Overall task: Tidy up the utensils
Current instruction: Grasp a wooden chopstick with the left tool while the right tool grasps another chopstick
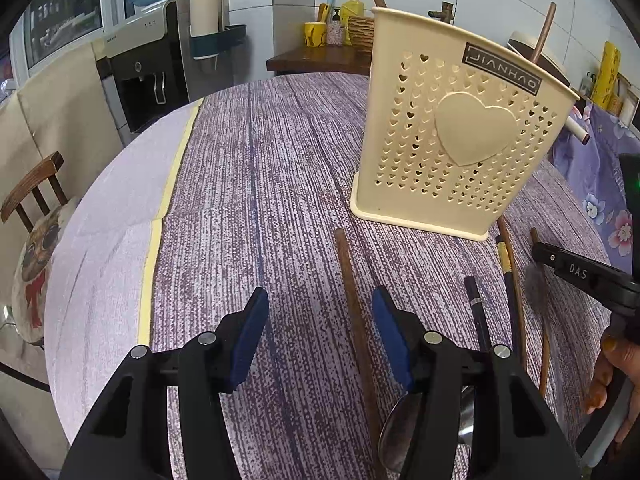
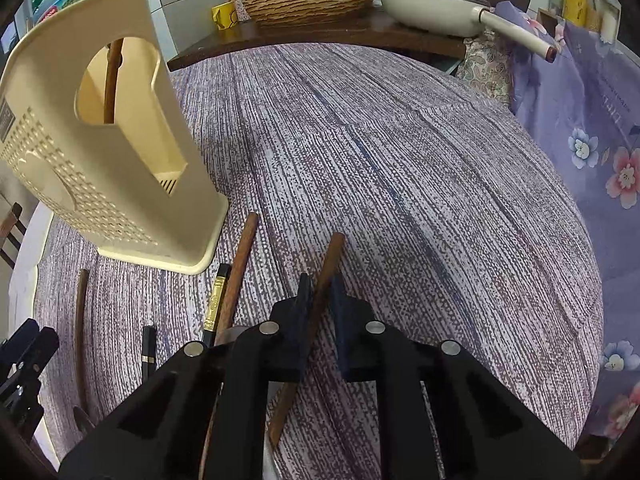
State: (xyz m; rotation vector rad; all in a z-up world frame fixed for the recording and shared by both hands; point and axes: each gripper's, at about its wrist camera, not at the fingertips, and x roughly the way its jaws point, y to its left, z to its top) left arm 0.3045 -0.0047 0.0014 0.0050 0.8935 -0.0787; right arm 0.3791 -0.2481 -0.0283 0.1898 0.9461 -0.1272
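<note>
"JIANHAO" on the utensil holder's (image 1: 460, 136) label (image 1: 502, 70); seemingly "DAS" on the right gripper (image 1: 580, 272).

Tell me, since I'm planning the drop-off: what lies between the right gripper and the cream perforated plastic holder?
In the right wrist view, two utensils lie between right gripper and holder: a brown wooden stick and a black-and-gold chopstick.

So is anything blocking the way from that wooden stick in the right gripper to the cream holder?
Nothing visible. The right gripper is shut on the wooden stick, and only bare tablecloth lies between it and the cream holder, whose top is open.
</note>
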